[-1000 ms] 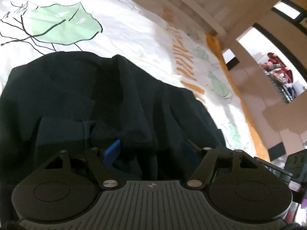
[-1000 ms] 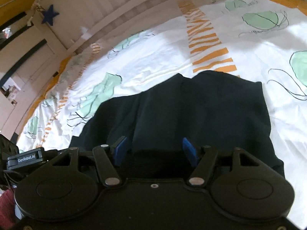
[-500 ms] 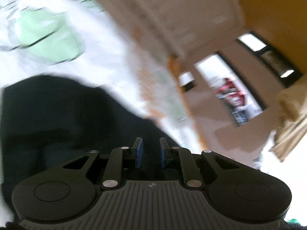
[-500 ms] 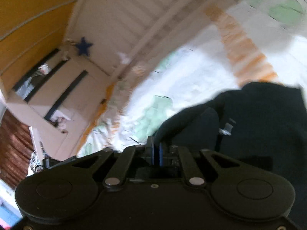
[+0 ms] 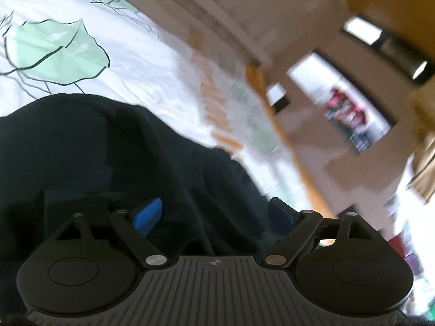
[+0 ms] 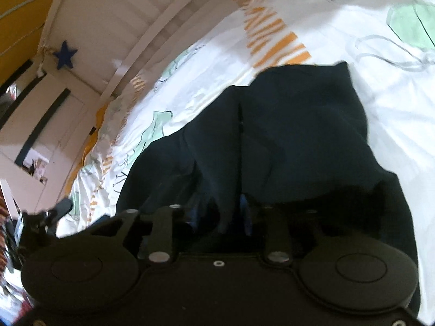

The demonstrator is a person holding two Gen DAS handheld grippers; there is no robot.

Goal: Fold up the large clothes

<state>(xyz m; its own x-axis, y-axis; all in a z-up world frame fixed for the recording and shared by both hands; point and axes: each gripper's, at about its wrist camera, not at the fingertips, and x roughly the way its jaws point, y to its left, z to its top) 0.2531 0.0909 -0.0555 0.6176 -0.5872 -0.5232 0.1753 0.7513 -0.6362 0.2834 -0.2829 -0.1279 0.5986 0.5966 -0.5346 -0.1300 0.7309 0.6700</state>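
Observation:
A large dark navy garment [image 5: 81, 146] lies bunched on a white bedsheet [image 5: 136, 54] printed with green leaves and orange stripes. My left gripper [image 5: 214, 213] hovers low over the garment's near edge. Its jaws are opening wide, and its blue pads [image 5: 148, 213] stand clear of the fold of cloth lying between them. In the right wrist view the garment [image 6: 299, 135] rises in soft folds straight ahead. My right gripper [image 6: 220, 214] is also opening. A ridge of cloth sits between its fingers and hides most of both pads.
The bedsheet [image 6: 217, 68] spreads beyond the garment on all sides. A white slatted bed end [image 6: 122, 27] with a blue star [image 6: 64, 58] runs along the far side. The bed's orange edge [image 5: 272, 114] and shelves of a room lie to the right in the left wrist view.
Both grippers stood open over the garment, then shut and swung upward half a second ago. Now both stand apart again and point lower, and the cloth lies more bunched near them.

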